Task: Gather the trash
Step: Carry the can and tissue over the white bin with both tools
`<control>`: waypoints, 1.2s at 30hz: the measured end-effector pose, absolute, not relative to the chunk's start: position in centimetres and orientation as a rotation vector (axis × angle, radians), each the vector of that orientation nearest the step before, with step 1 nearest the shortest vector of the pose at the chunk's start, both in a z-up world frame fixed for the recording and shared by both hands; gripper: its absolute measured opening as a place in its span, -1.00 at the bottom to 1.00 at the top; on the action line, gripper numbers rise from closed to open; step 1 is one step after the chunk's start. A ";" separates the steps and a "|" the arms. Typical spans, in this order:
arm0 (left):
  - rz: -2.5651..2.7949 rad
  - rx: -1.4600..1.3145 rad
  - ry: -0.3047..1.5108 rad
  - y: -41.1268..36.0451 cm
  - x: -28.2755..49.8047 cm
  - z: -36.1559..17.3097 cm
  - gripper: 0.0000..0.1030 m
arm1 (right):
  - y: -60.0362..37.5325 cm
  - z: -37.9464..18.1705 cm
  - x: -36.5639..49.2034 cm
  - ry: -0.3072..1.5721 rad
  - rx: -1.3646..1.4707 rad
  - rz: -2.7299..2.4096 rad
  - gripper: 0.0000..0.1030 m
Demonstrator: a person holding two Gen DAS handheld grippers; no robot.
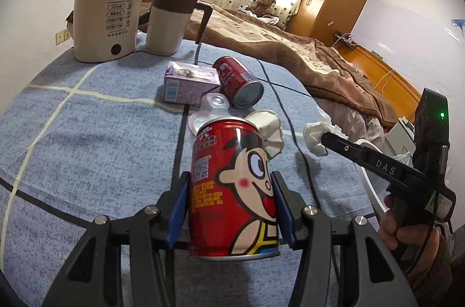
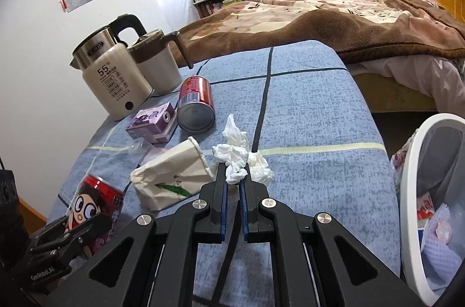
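My left gripper [image 1: 231, 185] is shut on an upright red cartoon can [image 1: 232, 185], also in the right wrist view [image 2: 93, 205]. My right gripper [image 2: 233, 176] is shut on a crumpled white tissue [image 2: 241, 158], also in the left wrist view [image 1: 315, 137]. A second red can [image 1: 238, 80] lies on its side beside a purple carton [image 1: 189, 84]. A crushed white paper cup [image 2: 171, 176] lies between the cartoon can and the tissue. A clear plastic lid [image 1: 213, 103] lies behind the held can.
A cream kettle [image 1: 107, 13] and a cream jug [image 1: 171, 19] stand at the back of the blue checked table [image 1: 72, 132]. A white bin [image 2: 412, 190] with trash inside stands off the table's right edge. A bed [image 2: 348, 22] lies behind.
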State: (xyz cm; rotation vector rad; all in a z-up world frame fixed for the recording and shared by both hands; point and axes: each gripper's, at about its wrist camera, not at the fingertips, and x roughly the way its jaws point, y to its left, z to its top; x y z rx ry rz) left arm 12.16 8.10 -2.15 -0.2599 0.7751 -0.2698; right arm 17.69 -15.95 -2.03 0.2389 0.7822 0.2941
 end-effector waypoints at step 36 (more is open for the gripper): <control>-0.533 -0.085 0.731 -6.5 11.5 1.6 0.08 | -27.3 2.3 8.7 0.620 0.327 0.126 -0.86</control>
